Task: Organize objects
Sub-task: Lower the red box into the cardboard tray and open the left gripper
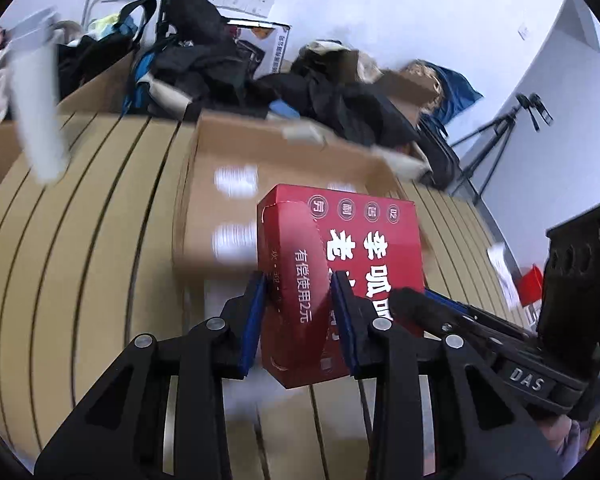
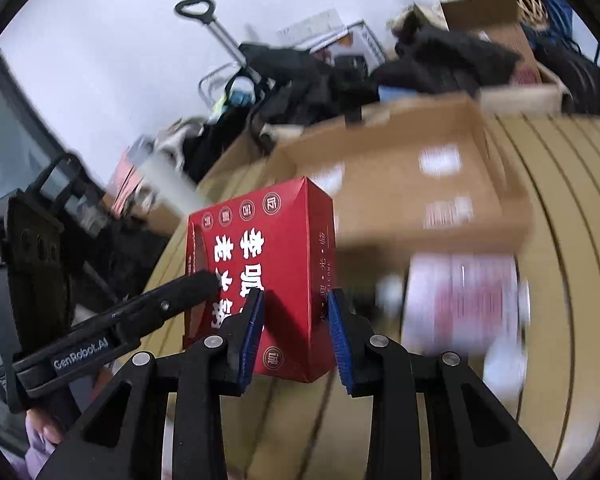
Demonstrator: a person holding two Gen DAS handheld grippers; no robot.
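A red carton with white Chinese print hangs in the air above the slatted tan table. My left gripper is shut on its narrow left end, blue pads pressed to both sides. From the right, my right gripper reaches onto the carton's front. In the right wrist view the same carton sits between my right gripper's blue pads, which clamp its right end. The left gripper comes in from the left and touches the carton's other end.
An open brown cardboard box lies on the table behind the carton. A blurred white and pink package lies in front of it. Dark clothes and bags are piled behind. A tripod stands at right, a white tube at left.
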